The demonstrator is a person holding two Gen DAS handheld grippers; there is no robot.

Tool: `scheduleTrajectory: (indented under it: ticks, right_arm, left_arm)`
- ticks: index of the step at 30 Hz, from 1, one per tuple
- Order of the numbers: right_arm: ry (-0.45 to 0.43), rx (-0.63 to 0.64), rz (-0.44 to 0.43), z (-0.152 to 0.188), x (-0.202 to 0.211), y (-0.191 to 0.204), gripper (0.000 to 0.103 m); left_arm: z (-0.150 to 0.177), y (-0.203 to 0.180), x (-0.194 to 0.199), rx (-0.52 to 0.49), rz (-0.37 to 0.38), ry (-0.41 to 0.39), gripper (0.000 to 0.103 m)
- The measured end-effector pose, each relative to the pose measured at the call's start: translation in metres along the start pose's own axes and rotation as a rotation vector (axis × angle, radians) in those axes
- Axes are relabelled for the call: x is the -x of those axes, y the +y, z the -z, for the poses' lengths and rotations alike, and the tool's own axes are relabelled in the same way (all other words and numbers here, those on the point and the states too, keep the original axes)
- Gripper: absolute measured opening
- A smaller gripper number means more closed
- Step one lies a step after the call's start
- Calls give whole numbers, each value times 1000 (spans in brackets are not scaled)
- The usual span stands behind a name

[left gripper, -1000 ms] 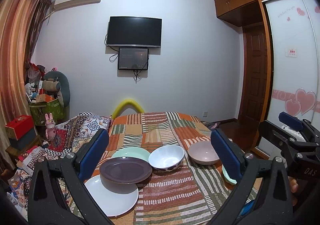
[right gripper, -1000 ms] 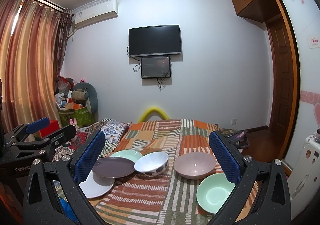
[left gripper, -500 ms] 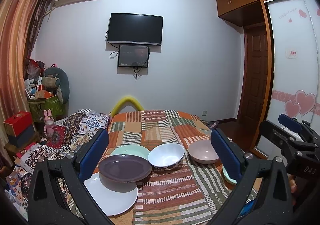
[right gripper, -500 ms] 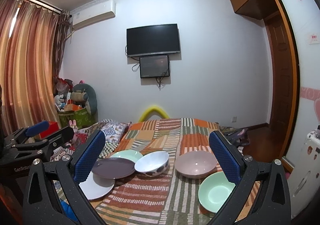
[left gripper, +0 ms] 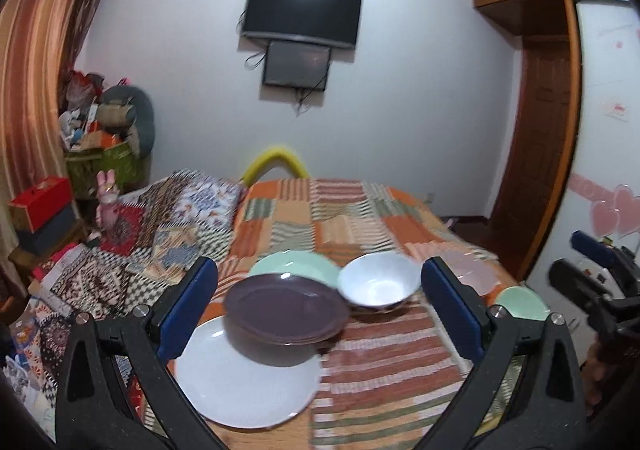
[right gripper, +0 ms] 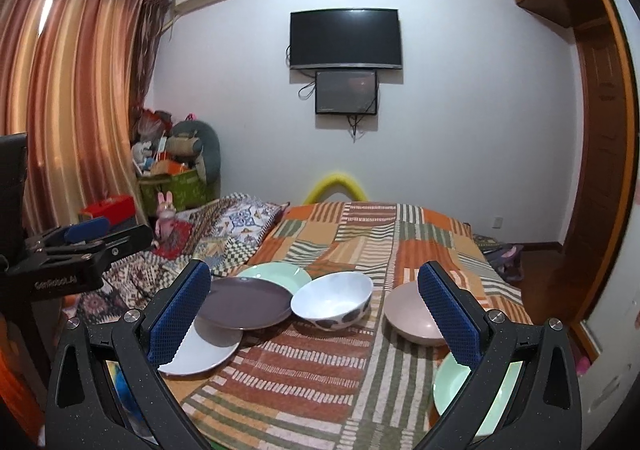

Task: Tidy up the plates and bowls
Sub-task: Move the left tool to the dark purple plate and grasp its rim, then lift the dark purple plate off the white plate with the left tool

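Note:
On the striped cloth, a purple plate (left gripper: 286, 308) rests partly on a white plate (left gripper: 246, 380) and a pale green plate (left gripper: 294, 264). A white bowl (left gripper: 378, 286) with dark spots sits to their right, then a pink bowl (right gripper: 412, 314) and a green bowl (right gripper: 472, 398) near the front right edge. My left gripper (left gripper: 318, 308) is open above the purple plate, holding nothing. My right gripper (right gripper: 314, 316) is open with the white bowl (right gripper: 332, 302) seen between its blue pads (right gripper: 180, 318). Each gripper shows at the other view's edge.
The dishes lie on a table or bed covered by a patchwork striped cloth (right gripper: 360, 234). A patterned blanket (left gripper: 160, 217) and clutter with boxes and toys (left gripper: 100, 153) fill the left side. A wooden door (left gripper: 536, 153) and wardrobe stand to the right.
The left wrist view has dipped and moved closer to the plates, with blur. The right gripper has also come nearer the table. No dish has moved.

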State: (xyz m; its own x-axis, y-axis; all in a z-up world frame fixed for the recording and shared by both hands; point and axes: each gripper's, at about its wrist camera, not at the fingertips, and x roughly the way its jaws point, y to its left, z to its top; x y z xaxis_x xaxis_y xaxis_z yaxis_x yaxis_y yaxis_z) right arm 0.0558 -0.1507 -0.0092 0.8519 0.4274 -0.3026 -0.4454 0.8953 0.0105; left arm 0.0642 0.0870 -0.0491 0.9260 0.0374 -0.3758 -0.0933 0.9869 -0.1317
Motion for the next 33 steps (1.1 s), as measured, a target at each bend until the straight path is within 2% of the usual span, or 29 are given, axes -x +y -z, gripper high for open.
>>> scheduleTrajectory:
  ticks: [3, 5, 6, 8, 9, 11, 12, 14, 17, 19, 22, 27, 30, 33]
  right_arm:
    - [8, -5, -28, 2, -15, 3, 103]
    - [33, -18, -61, 3, -28, 3, 103]
    - [53, -21, -75, 2, -37, 5, 100]
    - [95, -22, -100, 5, -52, 7, 82]
    - [120, -18, -105, 7, -60, 9, 77]
    - [188, -14, -118, 14, -79, 10, 62]
    - [217, -16, -122, 18, -87, 11, 58]
    - [280, -25, -136, 27, -104, 11, 43]
    - [364, -57, -142, 40, -126, 7, 30]
    - [409, -85, -147, 46, -136, 4, 25]
    - [455, -115, -153, 52, -151, 4, 24]
    - [512, -106, -157, 58, -174, 12, 24]
    - [550, -123, -167, 64, -190, 16, 24]
    - [587, -135, -165, 70, -203, 16, 24]
  left_arm:
    - [5, 21, -21, 4, -20, 17, 102]
    - [8, 31, -34, 4, -32, 36, 95]
    - [9, 37, -41, -2, -42, 60, 89]
    - [12, 50, -56, -10, -55, 102, 85]
    - [13, 55, -61, -13, -58, 118, 82]
    - [14, 67, -76, -12, -57, 139, 75]
    - [15, 71, -83, -13, -59, 142, 71]
    - [16, 78, -98, -43, -76, 170, 66]
    - [18, 89, -122, -63, -57, 220, 52]
    - [18, 101, -139, -63, -50, 268, 41]
    - [22, 116, -165, -36, -25, 313, 36]
    - [31, 125, -192, -76, -18, 350, 36]
    - [34, 130, -214, -75, 5, 398, 36]
    - [38, 135, -233, -74, 33, 435, 30]
